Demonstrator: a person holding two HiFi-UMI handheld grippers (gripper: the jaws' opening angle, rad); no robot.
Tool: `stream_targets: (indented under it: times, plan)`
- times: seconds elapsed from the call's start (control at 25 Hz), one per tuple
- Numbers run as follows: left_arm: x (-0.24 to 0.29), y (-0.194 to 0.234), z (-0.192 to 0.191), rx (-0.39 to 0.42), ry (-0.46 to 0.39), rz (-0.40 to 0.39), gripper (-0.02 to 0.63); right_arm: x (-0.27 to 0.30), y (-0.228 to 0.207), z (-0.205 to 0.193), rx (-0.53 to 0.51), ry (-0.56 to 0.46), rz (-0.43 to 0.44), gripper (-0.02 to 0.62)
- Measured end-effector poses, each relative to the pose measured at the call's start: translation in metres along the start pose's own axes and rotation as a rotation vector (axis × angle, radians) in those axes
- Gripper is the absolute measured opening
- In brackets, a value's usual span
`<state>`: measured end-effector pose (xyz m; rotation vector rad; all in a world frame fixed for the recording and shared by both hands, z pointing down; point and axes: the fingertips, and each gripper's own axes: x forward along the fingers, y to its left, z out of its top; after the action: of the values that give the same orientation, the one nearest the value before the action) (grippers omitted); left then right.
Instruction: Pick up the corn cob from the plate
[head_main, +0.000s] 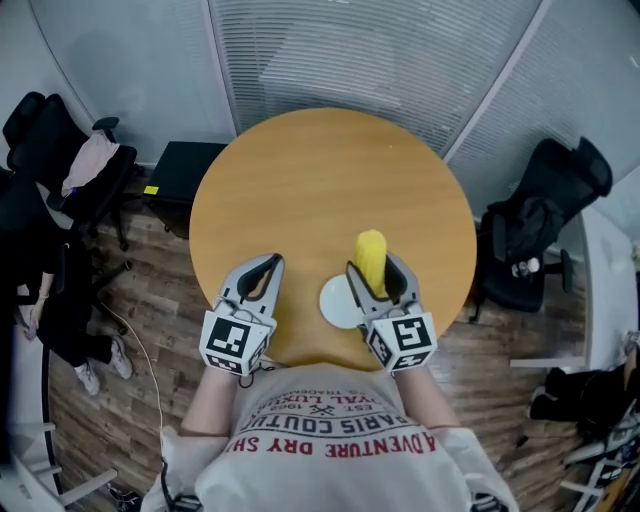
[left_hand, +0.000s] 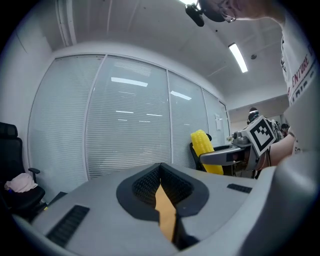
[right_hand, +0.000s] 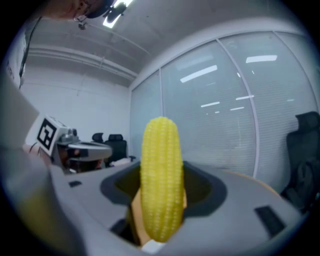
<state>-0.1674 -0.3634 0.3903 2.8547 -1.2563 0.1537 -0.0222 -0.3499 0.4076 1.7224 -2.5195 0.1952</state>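
A yellow corn cob (head_main: 371, 259) stands upright between the jaws of my right gripper (head_main: 378, 277), which is shut on it and holds it above the white plate (head_main: 338, 303). In the right gripper view the corn cob (right_hand: 161, 185) fills the middle, gripped low down. My left gripper (head_main: 260, 281) hovers to the left of the plate with its jaws closed together and nothing between them. The left gripper view shows the corn cob (left_hand: 206, 149) off to the right, held by the right gripper (left_hand: 225, 157).
The round wooden table (head_main: 320, 190) carries only the plate near its front edge. Black office chairs (head_main: 545, 225) stand at the right and another chair (head_main: 60, 160) at the left. A black box (head_main: 185, 172) sits on the floor behind the table.
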Motion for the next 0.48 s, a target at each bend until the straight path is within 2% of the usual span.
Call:
stream_targets:
  times: [0.36,0.48]
  plan:
    - [0.0018,0.0028,0.0004,-0.027,-0.01,0.0,0.035,0.0036,-0.0018,-0.0027,-0.002,0.007,-0.022,0.267]
    - [0.0004,0.0074,0.0011,-0.066,-0.02,0.003,0.035,0.0045,-0.0026,-0.0034,-0.014,0.002,-0.044,0.267]
